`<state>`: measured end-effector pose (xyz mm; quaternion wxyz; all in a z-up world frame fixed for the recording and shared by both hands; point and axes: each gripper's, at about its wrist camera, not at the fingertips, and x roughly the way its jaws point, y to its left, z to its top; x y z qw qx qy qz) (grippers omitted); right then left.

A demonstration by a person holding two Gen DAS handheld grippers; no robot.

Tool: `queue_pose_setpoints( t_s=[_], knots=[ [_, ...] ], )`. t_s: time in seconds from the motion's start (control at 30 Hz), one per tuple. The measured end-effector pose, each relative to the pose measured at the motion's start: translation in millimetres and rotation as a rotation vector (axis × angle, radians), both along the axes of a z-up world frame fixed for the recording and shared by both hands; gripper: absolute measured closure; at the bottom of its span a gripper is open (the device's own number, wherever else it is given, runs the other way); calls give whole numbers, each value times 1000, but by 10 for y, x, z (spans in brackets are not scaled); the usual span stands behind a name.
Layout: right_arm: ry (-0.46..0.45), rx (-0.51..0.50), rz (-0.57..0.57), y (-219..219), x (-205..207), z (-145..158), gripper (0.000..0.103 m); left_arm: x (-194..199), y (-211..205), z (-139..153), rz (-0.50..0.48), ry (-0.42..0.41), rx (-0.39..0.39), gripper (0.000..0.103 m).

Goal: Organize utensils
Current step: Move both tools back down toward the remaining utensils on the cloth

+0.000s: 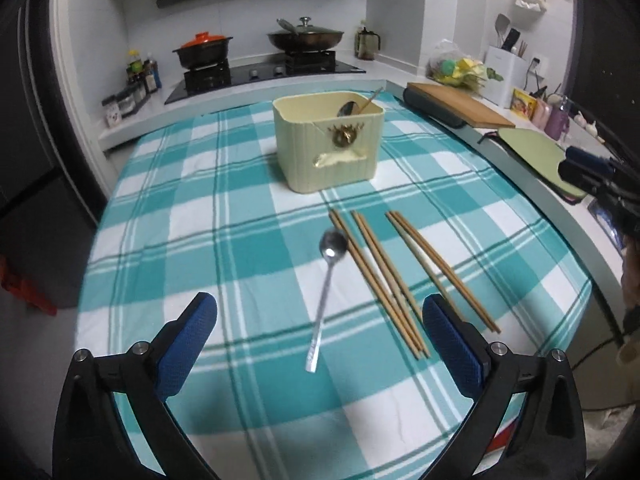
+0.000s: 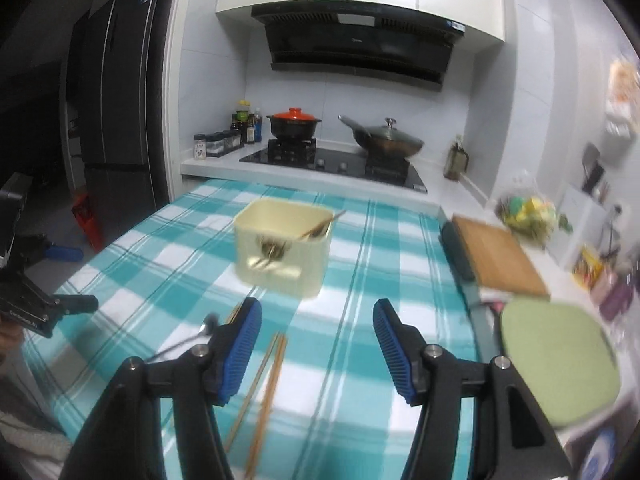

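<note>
While I am looking through the left wrist view, my left gripper (image 1: 320,340) is hanging spread wide and empty over the steel spoon (image 1: 326,292) lying on the bench (image 1: 160,200), chopsticks (image 1: 380,276) beside it and the cream bin (image 1: 328,144) beyond already holding utensils. Through the right wrist view, my right gripper (image 2: 316,348) is hovering part open, empty, above a chopstick pair (image 2: 268,380); I am judging the next pickup needs lowering and closing.

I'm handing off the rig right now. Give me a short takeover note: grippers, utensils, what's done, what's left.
Left gripper: open, empty, above the silver spoon on the checked cloth.
Right gripper: open, empty, near the chopsticks.
Done: one spoon and a stick-like utensil already stand in the cream bin.
Left: the silver spoon and three pairs of chopsticks lie loose in front of the bin.
</note>
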<state>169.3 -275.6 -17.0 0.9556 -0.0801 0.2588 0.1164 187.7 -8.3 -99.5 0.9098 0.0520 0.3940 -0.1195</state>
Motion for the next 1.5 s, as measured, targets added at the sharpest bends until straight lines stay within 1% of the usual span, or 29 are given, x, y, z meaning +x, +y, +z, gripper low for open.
queue_pose_setpoints(
  t_s=[0.1, 0.17, 0.23, 0.3, 0.4, 0.47, 0.5, 0.67, 0.83, 1.03, 1.5],
  knots=[
    [-4, 29, -43, 90, -356, -381, 44, -222, -189, -156, 1, -14, -12, 1],
    [9, 16, -56, 184, -534, -635, 44, -306, -285, -242, 22, -36, -6, 1],
    [30, -6, -42, 242, -643, -823, 44, -337, -284, -317, 29, -27, -30, 1],
    [28, -24, -62, 278, -734, -921, 44, -360, -250, -382, 47, -21, -61, 1],
    [8, 18, -95, 261, -835, -976, 44, -364, -160, -475, 97, -7, -81, 1],
    [17, 47, -105, 255, -861, -1029, 44, -363, -105, -538, 112, 24, -109, 1],
    [37, 52, -108, 256, -854, -1075, 44, -364, -85, -563, 116, 33, -116, 1],
    [103, 91, -119, 233, -840, -1230, 44, -411, -45, -634, 150, 18, -74, 1],
    [142, 98, -131, 227, -793, -1306, 44, -388, 42, -727, 178, 44, -77, 1],
    [162, 106, -137, 206, -747, -1359, 44, -297, 113, -792, 208, 61, -71, 1],
    [200, 123, -148, 129, -586, -1434, 45, -121, 115, -880, 241, 83, -9, 1]
  ],
)
